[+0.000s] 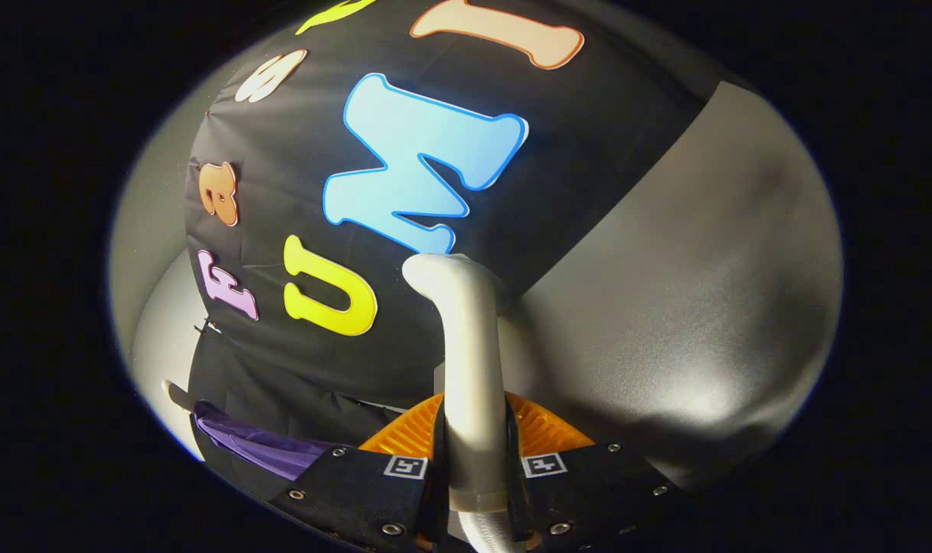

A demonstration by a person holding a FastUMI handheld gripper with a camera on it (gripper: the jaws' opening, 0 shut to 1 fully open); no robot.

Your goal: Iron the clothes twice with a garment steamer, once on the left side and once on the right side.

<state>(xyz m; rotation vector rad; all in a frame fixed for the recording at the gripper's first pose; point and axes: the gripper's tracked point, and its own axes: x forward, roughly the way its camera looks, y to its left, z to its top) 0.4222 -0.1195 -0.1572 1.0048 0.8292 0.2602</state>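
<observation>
Gripper view: claw (475,461) clamping steamer handle (469,346)

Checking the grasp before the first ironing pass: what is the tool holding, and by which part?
The tool is shut on the garment steamer, both fingers pressing its silver handle near the lower end, just above the hose; the curved top rises beyond the fingers.

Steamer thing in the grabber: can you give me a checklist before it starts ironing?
1. Steamer handle sits between the gripper fingers, both pressing on it: ok.
2. Handle runs straight along the fingers, not crooked: ok.
3. Steamer head aimed at the clothes: not ok, its curved top stands against the booth wall.
4. Purple garment nearby: ok, it lies off to the side of the fingers.
5. Garment smooth and hung ready: cannot tell.
6. Steam coming out: cannot tell.
</observation>
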